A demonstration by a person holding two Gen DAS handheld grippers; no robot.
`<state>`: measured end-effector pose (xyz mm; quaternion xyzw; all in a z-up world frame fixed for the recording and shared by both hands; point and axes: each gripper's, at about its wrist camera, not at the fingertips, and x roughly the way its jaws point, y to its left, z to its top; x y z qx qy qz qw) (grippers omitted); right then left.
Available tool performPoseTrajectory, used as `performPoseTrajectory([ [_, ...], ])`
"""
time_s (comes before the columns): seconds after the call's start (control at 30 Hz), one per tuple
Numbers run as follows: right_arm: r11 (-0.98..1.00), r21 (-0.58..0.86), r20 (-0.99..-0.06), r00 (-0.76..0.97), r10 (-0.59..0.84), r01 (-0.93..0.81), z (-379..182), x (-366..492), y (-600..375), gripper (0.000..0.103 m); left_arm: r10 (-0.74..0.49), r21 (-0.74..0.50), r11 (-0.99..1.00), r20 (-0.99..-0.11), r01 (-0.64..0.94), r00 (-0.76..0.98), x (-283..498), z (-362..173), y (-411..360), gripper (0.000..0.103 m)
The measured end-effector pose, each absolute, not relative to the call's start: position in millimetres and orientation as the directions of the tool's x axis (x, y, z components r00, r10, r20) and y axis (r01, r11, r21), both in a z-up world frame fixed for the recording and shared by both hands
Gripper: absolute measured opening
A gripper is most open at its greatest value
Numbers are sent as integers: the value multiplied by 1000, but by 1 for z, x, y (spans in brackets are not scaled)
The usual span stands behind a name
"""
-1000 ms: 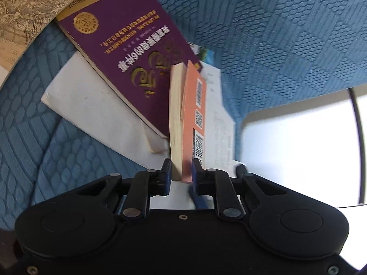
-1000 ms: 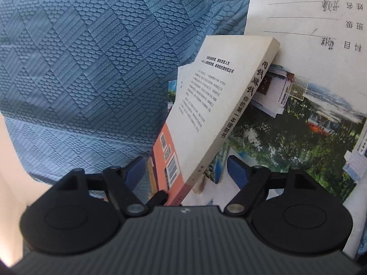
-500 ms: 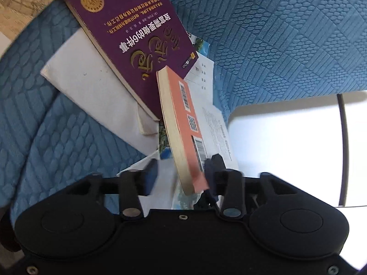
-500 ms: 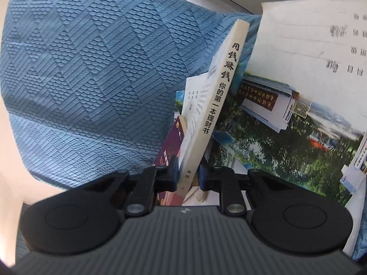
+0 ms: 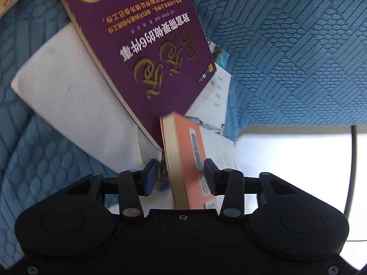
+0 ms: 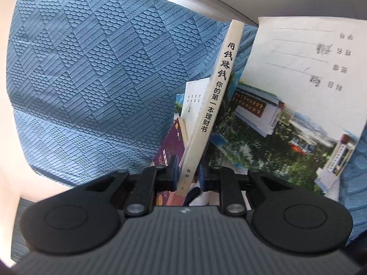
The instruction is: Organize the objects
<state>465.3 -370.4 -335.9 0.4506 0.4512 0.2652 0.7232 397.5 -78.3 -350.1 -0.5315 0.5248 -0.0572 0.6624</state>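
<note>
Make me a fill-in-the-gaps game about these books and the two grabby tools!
1. The right tool is shut on the spine of the ______ book.
2. The left tool is ______, not squeezing anything.
3. The purple book has ______ lettering.
4. All the books lie on a quilted ______ cover.

Missing words: orange; open; gold; blue

A blue quilted cushion point(image 5: 298, 57) carries a white booklet point(image 5: 68, 96) and a photo-covered notebook point(image 6: 286, 114)
</note>
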Motion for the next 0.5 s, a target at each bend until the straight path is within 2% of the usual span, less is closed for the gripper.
performPoseTrajectory([
  [0.1, 466, 885, -422, 451, 786, 16, -337, 464, -372, 21, -657, -775, 425, -619, -467, 430, 403, -354, -80, 28],
  [0.3, 492, 871, -447, 450, 773, 21, -338, 461, -374, 21, -621, -752, 532, -659, -390, 423, 399, -337, -88, 23],
  [0.5, 625, 780, -535, 498, 682, -18, -313, 451, -367, 24, -630, -763, 553, -646, -335, 431, 379, -320, -87, 20],
])
